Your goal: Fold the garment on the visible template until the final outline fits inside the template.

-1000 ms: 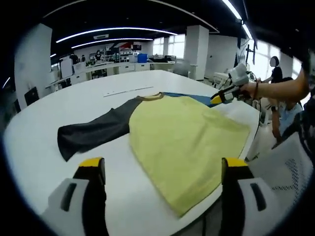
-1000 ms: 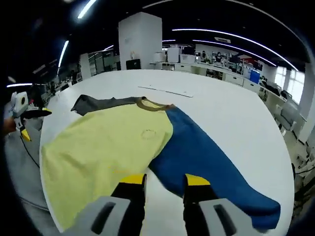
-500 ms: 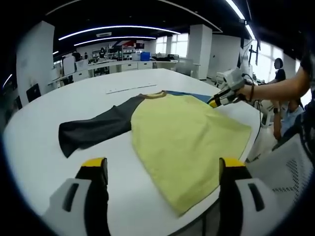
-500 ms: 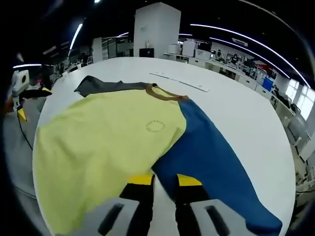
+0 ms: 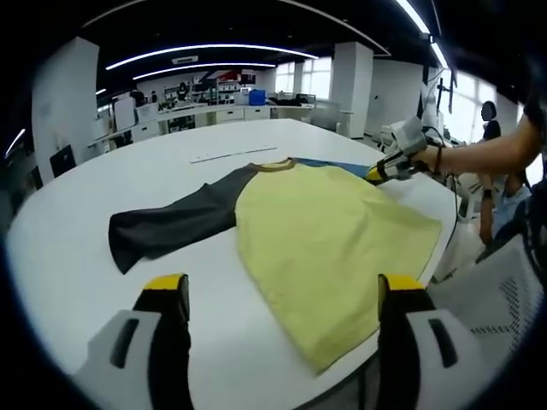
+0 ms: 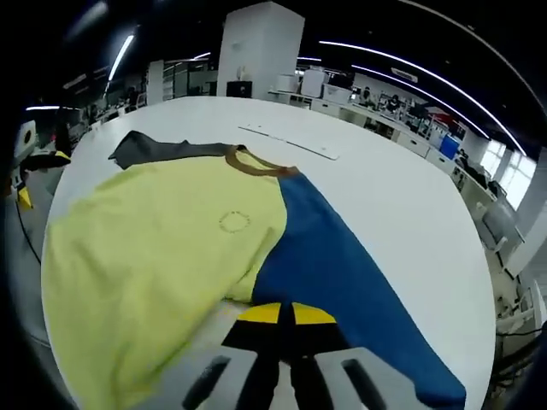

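On the large white oval worktop (image 5: 77, 248) a long-sleeved shirt with a pale yellow body (image 5: 329, 248) is laid out flat, its brown collar (image 5: 275, 166) turned toward the far side in the left gripper view. One dark grey sleeve (image 5: 171, 227) is stretched out sideways across the bare white surface, well apart from the yellow hem, which reaches the near edge of the worktop. On the opposite side a blue sleeve (image 6: 342, 278) is spread along the surface in the right gripper view, running from the collar toward the lower right. A small round emblem (image 6: 232, 223) is seen on the yellow chest. The left gripper (image 5: 282, 295) is held above the near edge of the worktop with its yellow-tipped jaws spread wide and nothing between them; the shirt is seen between and beyond them. The right gripper (image 6: 285, 314) is set low at the seam where the yellow body meets the blue sleeve, its yellow-tipped jaws pressed together there; whether any cloth is caught between them cannot be told. A thin pale strip (image 6: 288, 143) is seen lying on the worktop beyond the collar. Office desks and ceiling light strips are visible in the background.
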Motion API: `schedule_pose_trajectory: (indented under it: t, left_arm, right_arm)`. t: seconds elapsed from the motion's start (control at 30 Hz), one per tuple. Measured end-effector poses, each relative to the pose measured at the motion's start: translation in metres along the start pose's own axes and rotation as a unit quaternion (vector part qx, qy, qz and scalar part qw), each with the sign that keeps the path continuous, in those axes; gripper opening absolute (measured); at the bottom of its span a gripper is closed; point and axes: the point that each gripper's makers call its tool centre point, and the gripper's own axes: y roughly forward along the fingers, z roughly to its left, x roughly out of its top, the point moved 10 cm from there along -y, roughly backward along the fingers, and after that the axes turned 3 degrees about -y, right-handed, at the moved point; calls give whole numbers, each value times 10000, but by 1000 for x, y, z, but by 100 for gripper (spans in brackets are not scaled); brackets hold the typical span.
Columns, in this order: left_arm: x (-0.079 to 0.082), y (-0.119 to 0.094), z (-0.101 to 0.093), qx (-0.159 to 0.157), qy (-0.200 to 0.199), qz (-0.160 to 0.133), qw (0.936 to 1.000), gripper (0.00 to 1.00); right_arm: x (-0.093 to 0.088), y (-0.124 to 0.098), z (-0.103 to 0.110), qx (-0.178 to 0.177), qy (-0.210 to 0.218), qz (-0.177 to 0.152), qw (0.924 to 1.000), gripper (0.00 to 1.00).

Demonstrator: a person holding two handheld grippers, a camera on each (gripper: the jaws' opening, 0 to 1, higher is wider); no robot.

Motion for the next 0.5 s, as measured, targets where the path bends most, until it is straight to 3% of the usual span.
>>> schedule_pose_trajectory:
  t: [0.5]
  left_arm:
    - [-1, -1, 3, 19, 19, 29, 10000, 88]
  right_arm:
    - [8, -1, -21, -518, 86, -64, 9986, 0]
